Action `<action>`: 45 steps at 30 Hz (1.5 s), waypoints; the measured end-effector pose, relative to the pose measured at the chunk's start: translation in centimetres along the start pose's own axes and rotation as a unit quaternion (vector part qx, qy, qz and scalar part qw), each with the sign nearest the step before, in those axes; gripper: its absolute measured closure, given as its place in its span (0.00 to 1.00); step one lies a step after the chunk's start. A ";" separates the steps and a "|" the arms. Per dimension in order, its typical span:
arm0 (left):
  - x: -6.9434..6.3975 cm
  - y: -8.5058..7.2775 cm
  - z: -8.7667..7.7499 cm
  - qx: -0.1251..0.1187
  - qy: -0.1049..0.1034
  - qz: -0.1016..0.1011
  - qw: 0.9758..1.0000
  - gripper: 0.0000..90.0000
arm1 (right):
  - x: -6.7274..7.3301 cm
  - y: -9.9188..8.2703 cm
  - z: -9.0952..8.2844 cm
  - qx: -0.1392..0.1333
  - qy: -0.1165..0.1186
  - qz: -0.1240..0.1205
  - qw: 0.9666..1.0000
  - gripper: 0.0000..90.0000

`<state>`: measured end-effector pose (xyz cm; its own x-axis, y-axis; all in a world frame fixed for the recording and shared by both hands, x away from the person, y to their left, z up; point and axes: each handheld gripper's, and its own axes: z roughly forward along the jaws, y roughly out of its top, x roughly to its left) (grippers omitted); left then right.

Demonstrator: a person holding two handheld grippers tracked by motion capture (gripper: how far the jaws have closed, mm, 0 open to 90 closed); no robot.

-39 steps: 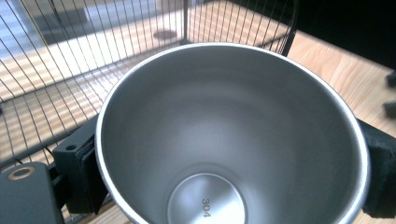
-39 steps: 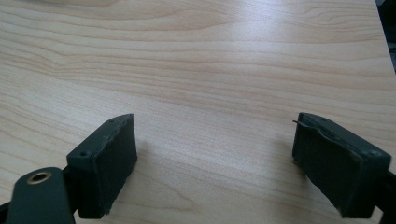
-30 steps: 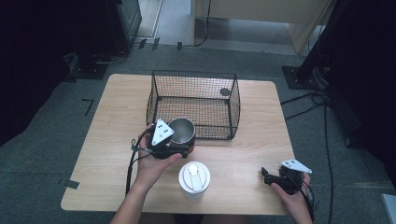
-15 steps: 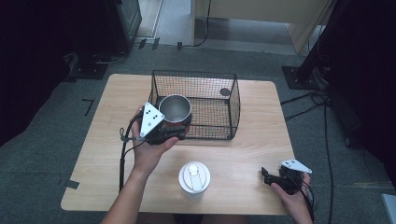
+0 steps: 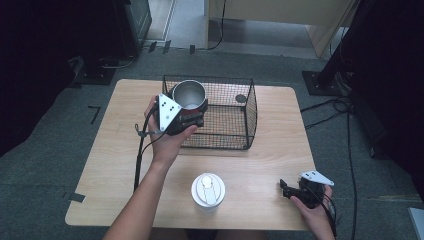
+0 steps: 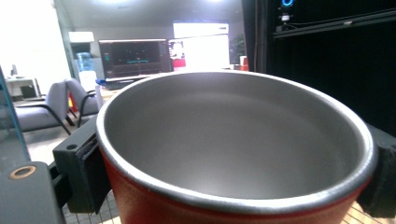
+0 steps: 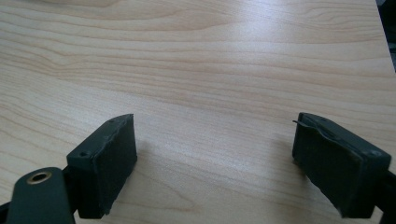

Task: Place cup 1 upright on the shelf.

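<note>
I hold the red metal cup (image 5: 189, 95) clamped in my left gripper (image 5: 192, 116) above the wire basket's (image 5: 250, 107) near-left rim, where a snag could tip it, while my right gripper (image 5: 286, 189) rests apart, jaws parted and empty.

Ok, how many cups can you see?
2: a red metal cup in the left gripper above the basket's left end, and a white lidded cup on the table's near edge.
</note>
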<state>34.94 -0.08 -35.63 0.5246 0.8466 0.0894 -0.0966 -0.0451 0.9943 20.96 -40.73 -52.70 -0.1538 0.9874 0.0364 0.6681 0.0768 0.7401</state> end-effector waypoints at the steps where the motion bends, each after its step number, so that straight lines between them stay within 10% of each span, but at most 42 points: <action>1: 0.3 -0.5 0.9 -0.002 0.007 0.003 1.000 0.09 | 0.0 0.0 0.0 0.000 0.001 0.000 1.000 0.15; 9: 1.5 -2.3 3.7 -0.008 0.024 -0.032 0.999 0.09 | 0.0 0.0 0.0 0.001 0.002 -0.002 1.000 0.15; 24: 2.8 -7.7 8.4 0.072 0.053 -0.040 0.995 0.08 | 0.0 0.0 0.0 0.000 0.002 -0.002 1.000 0.15; 31: 3.5 -8.3 9.2 0.128 0.079 -0.071 0.986 0.08 | 0.0 0.0 0.0 0.000 0.004 -0.003 1.000 0.15; 45: 2.9 -9.0 10.6 0.244 0.057 -0.050 0.967 0.08 | 0.0 0.0 0.0 0.001 0.004 -0.005 1.000 0.15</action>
<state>46.32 -2.85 -43.73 0.4109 0.9116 0.0120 0.3751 -0.1810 0.9091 20.98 -40.76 -52.70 -0.1661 0.9855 0.0339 0.6674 0.0870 0.7396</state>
